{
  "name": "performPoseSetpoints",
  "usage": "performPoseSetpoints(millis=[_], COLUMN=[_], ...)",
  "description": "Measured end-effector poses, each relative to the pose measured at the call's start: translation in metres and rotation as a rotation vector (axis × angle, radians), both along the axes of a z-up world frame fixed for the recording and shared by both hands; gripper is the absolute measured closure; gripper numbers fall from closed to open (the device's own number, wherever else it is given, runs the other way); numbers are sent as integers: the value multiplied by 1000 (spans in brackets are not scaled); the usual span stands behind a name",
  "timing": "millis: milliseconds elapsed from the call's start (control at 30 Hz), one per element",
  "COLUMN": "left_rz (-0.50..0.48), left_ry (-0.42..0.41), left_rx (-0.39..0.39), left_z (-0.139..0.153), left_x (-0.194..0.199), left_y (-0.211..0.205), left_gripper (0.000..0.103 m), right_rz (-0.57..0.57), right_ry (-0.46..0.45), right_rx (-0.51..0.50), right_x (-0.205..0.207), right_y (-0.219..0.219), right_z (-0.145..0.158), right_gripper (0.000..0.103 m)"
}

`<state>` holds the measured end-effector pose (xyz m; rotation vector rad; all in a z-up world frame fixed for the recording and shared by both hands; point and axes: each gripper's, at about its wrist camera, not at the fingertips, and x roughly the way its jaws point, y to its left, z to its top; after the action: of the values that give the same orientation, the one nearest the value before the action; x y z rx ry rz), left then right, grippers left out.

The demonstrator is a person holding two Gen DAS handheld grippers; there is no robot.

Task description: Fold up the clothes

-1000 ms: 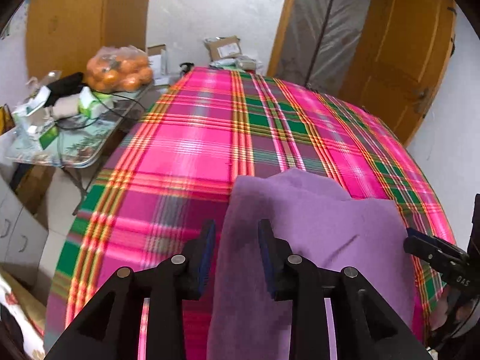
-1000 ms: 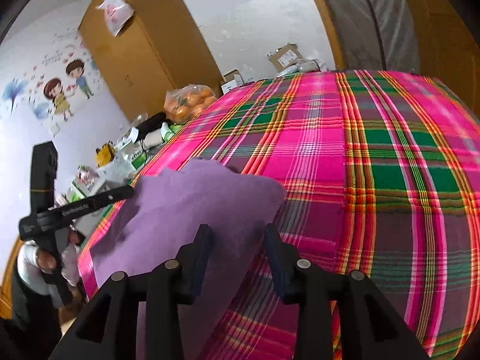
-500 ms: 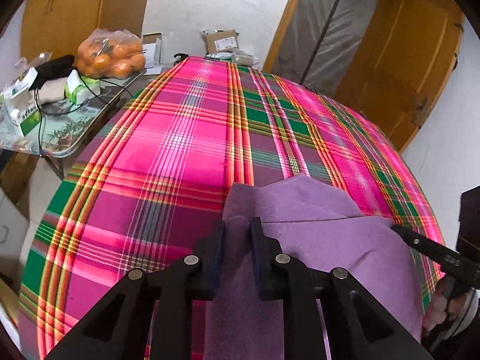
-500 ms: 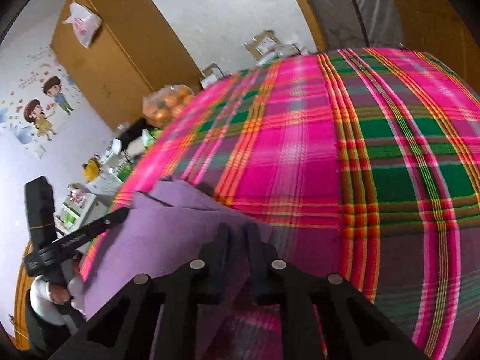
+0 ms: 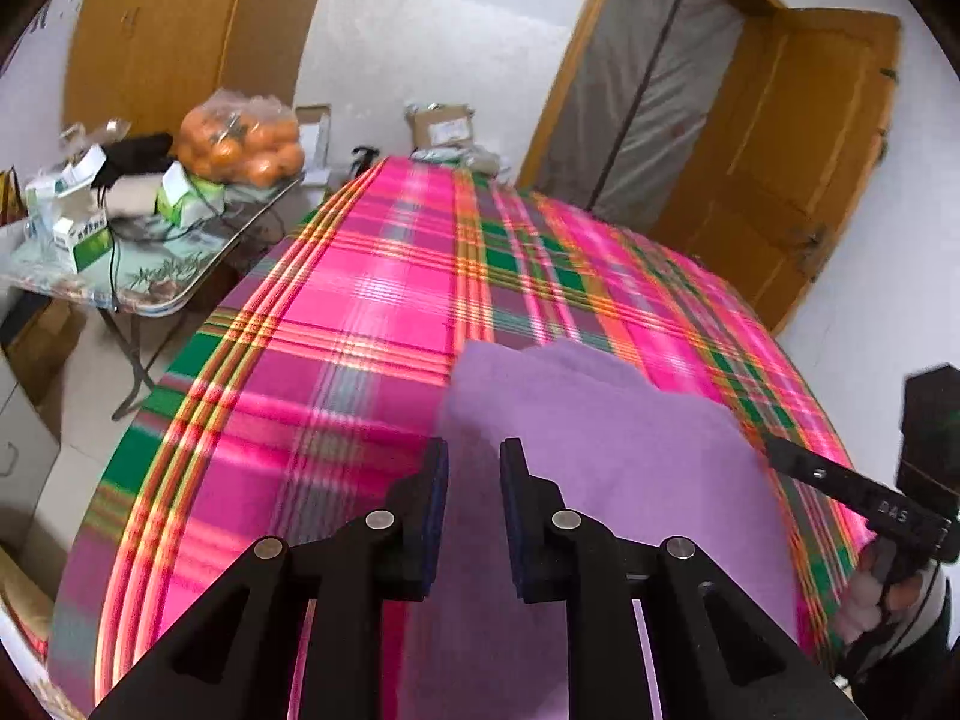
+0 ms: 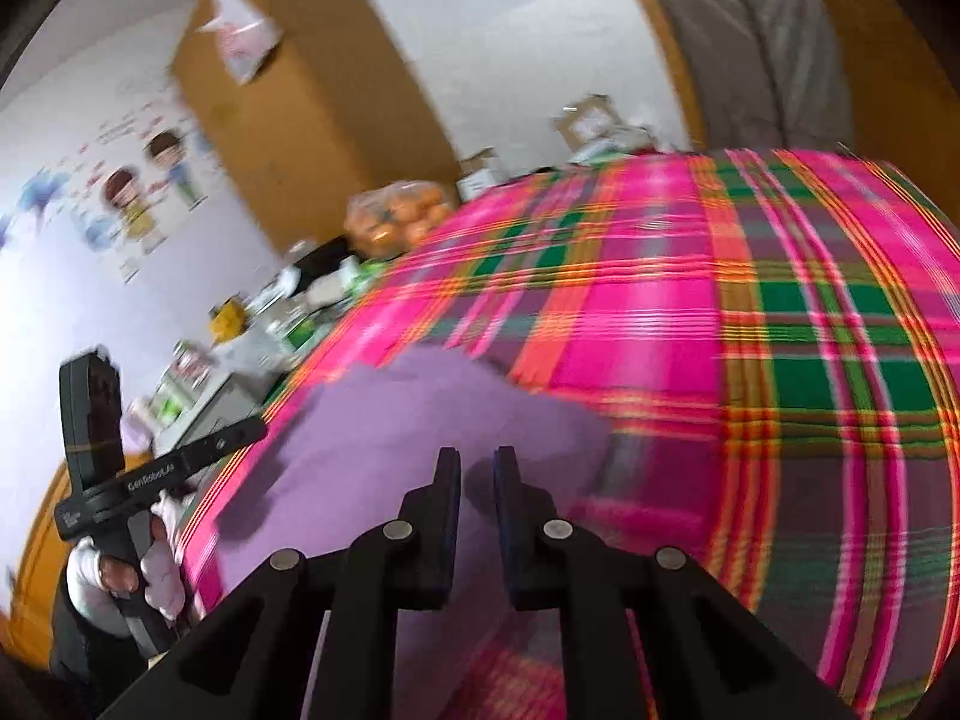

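I had the left gripper (image 5: 474,480) closed narrowly on the near left edge of the purple garment (image 5: 600,450), with the fabric running up between its two dark pads. The right gripper (image 6: 477,480) was pinched the same way on the garment's near right edge, and a strip of purple showed in the slim gap between its jaws. Both pictures were smeared by motion, so I could not make out how deep either bite went.

The garment lay at the near side of the pink, green and orange plaid cover (image 5: 360,330). Its far edge was humped up and cast a shadow on the plaid on its right. The rest of the cover stretched far beyond it, flat and bare.

In the right wrist view I saw a gloved hand (image 6: 156,570) wrapped round the handle of the left tool at the near left corner of the cover.

Far left of the plaid stood a small side table (image 5: 168,294). It was crowded with green and white boxes (image 5: 84,240) and a clear bag of oranges (image 5: 240,144). A wooden door (image 5: 798,180) stood open at the far right.
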<state>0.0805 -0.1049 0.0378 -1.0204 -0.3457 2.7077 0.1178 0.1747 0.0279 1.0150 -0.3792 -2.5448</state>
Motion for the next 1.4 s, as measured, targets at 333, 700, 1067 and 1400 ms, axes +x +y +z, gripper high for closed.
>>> performPoseSetpoints(millis=[333, 700, 1067, 1400], left_rz=[-5, -5, -15, -2], left_ry=[-2, 20, 38, 1], left_rx=[-22, -38, 4, 2], left_z=[-16, -20, -32, -22], left_x=[36, 63, 73, 75], left_y=[3, 5, 1, -3], left_gripper=[85, 85, 85, 85], right_rz=[131, 199, 248, 175], right_ry=[52, 64, 56, 23], right_rx=[143, 196, 246, 200], right_x=[38, 69, 79, 80], right_y=[-36, -45, -53, -22], right_z=[7, 3, -16, -8], right_gripper=[80, 69, 68, 68])
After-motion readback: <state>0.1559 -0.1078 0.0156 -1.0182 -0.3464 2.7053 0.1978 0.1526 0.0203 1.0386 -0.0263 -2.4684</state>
